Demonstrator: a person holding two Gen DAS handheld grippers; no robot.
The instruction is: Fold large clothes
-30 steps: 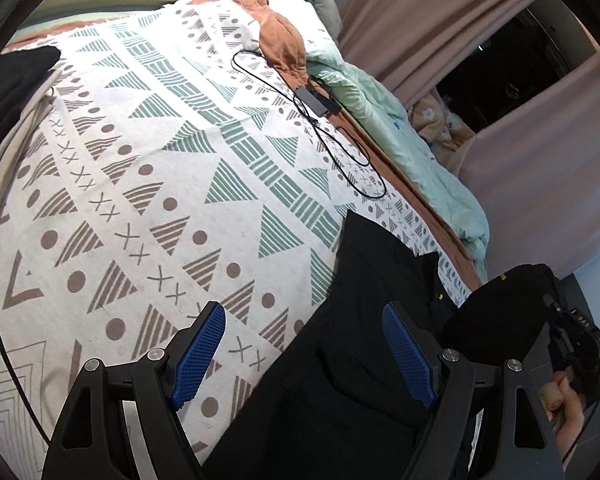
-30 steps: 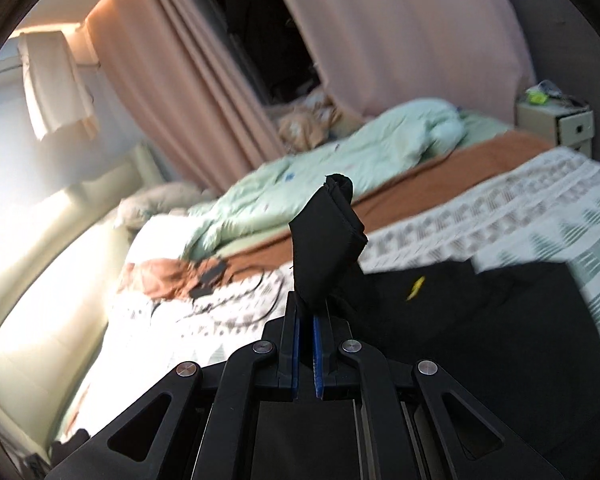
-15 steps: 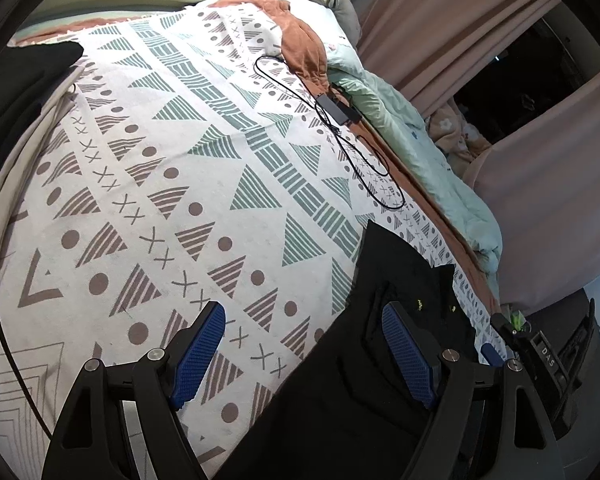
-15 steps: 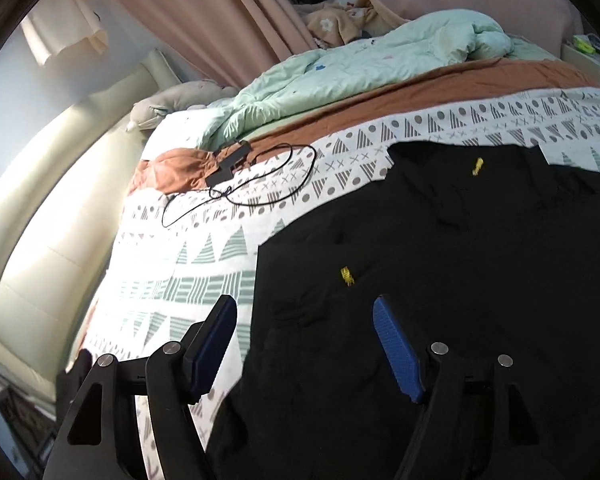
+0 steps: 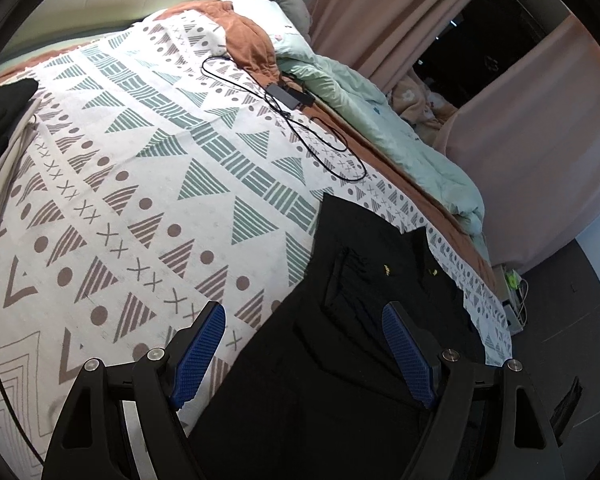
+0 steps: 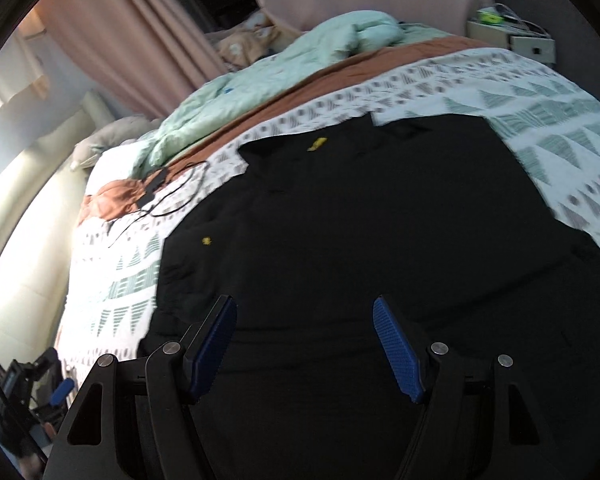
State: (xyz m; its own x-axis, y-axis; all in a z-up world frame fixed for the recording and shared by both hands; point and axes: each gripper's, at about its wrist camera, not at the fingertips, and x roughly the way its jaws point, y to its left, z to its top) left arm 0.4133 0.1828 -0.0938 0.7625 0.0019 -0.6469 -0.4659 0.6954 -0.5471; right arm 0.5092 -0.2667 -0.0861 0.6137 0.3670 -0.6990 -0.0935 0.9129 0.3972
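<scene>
While the black garment (image 6: 360, 240) lies spread on the patterned bedspread (image 5: 148, 184), near the charger cable (image 5: 300, 120), both tools gape empty: the left tool (image 5: 302, 354) wide over its edge, the right tool (image 6: 304, 344) with jaws just sprung apart above it. A shallow pinch could grab one layer and drag the fold crooked.
</scene>
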